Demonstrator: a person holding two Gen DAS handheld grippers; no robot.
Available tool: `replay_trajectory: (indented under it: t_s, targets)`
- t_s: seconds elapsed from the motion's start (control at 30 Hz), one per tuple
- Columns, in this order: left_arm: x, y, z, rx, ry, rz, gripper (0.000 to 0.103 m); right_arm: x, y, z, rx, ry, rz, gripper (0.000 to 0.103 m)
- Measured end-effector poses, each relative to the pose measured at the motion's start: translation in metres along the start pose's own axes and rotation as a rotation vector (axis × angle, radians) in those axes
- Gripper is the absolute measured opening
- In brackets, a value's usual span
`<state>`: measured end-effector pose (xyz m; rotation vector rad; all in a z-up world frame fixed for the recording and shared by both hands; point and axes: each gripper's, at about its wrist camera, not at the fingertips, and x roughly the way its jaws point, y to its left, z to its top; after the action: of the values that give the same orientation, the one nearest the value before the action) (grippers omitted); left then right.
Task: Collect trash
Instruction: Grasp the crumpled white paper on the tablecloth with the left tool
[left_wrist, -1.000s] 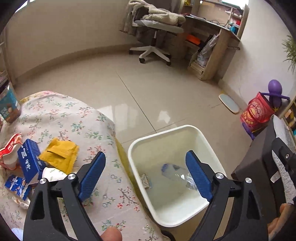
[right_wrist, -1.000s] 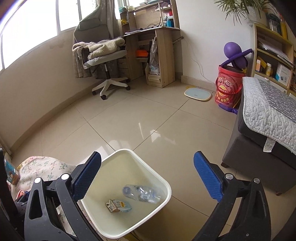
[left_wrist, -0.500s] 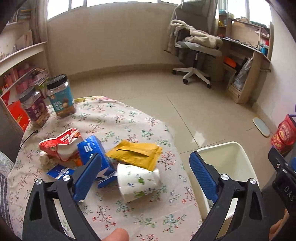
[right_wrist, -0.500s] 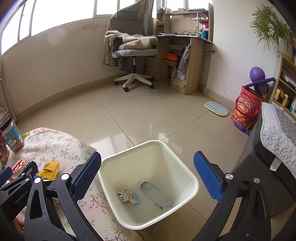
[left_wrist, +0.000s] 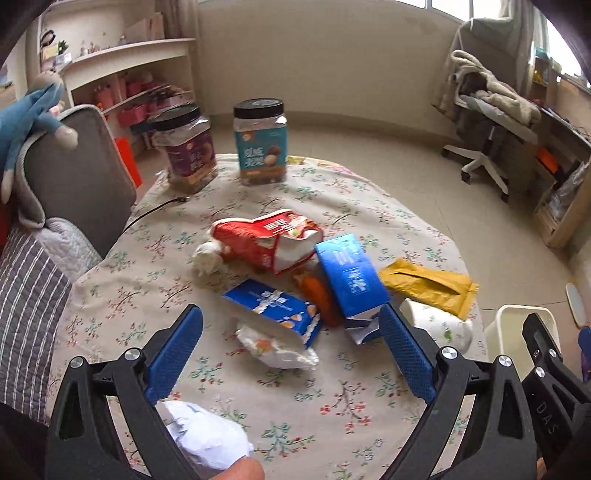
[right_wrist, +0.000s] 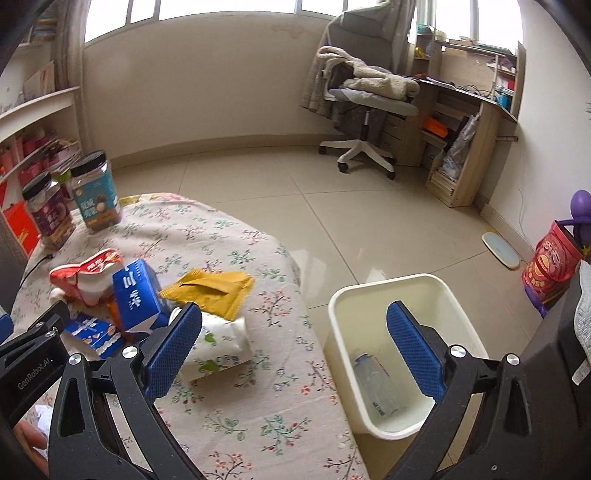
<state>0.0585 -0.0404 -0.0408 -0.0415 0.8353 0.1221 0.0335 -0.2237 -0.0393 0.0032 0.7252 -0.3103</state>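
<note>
Both tongs have been swung away from the white plastic bin (right_wrist: 402, 354) toward the floral-clothed round desk (left_wrist: 332, 413). Left tongs (left_wrist: 291, 350) are seen wide apart and empty, aimed at the blue snack box (left_wrist: 273, 314) and crumpled white wrapper (left_wrist: 277, 347) at twelve o'clock, probably the next pickup. Right tongs (right_wrist: 295, 347) are also apart, empty. A clear plastic bottle (right_wrist: 376, 384) is already lying in the bin, which is kept at the desk's three o'clock edge for short drops.

The right gripper (right_wrist: 293, 349) gapes empty between the littered table (right_wrist: 258, 413) and white bin (right_wrist: 373, 295).
</note>
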Motion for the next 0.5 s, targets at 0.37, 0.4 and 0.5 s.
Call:
replay_trajectory:
  t_s: [0.37, 0.4, 0.5]
  targets:
    - [0.021, 0.095, -0.069, -0.139, 0.259, 0.040, 0.093, 0.014, 0.034, -0.009, -0.071, 0.075, 0.055, 0.096]
    - [0.023, 0.098, -0.075, -0.165, 0.285, 0.025, 0.093, 0.015, 0.036, -0.009, -0.073, 0.081, 0.060, 0.096]
    - [0.030, 0.097, -0.084, -0.175, 0.321, -0.022, 0.095, 0.019, 0.045, -0.010, -0.084, 0.093, 0.067, 0.096]
